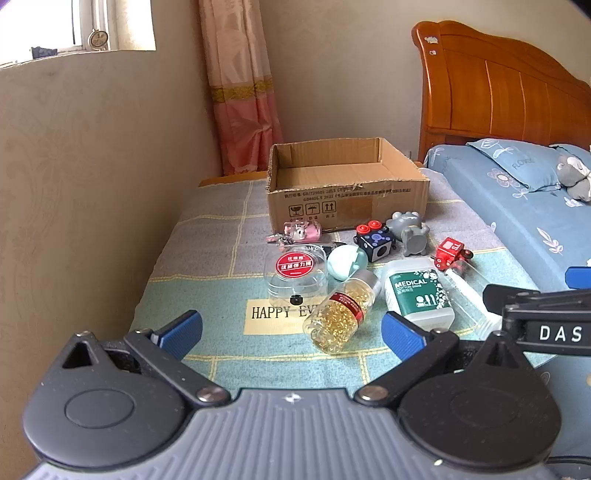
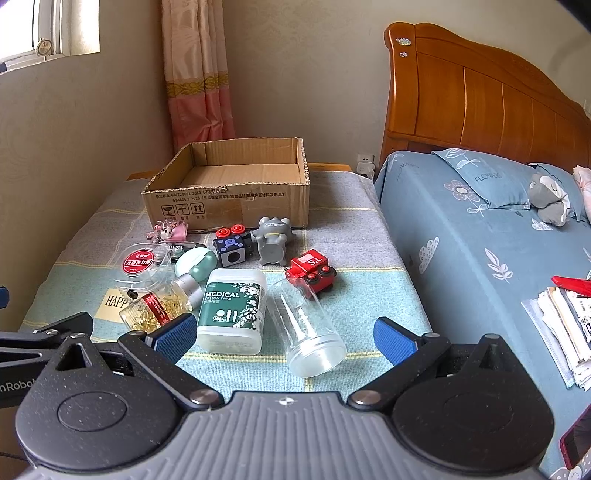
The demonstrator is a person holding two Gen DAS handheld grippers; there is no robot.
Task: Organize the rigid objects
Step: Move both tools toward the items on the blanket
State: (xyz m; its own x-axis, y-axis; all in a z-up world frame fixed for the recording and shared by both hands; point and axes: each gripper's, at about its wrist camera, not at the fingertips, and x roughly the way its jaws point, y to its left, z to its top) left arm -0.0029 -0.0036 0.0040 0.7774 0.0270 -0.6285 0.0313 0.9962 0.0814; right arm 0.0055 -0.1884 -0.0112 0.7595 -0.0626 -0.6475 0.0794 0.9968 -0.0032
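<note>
A worktop [image 2: 369, 229] draped in a checked blue, grey and yellow cloth is being shown against a beige wall, with a pink curtain [image 2: 195, 74] hanging in the corner and a window [image 1: 74, 26] letting in light at the upper left. An open cardboard box [image 2: 229, 199] is sitting at the far end of the worktop, nothing visible inside it. In front of it the objects are lying scattered: a pink figure [image 2: 171, 229], a round clear tub with a red label [image 2: 142, 267], a dark cube with red knobs [image 2: 232, 247], a grey toy [image 2: 273, 240], a red toy car [image 2: 312, 269], a green cotton swab box [image 2: 232, 314], a clear jar on its side [image 2: 308, 332] and a bottle of gold capsules [image 1: 340, 312]. A bed [image 2: 480, 258] with a wooden headboard [image 2: 480, 99] is standing just beside the worktop. The left tool [image 1: 291, 330] and the right tool [image 2: 284, 332] are both being held released, gripping nothing, above the near edge.
</note>
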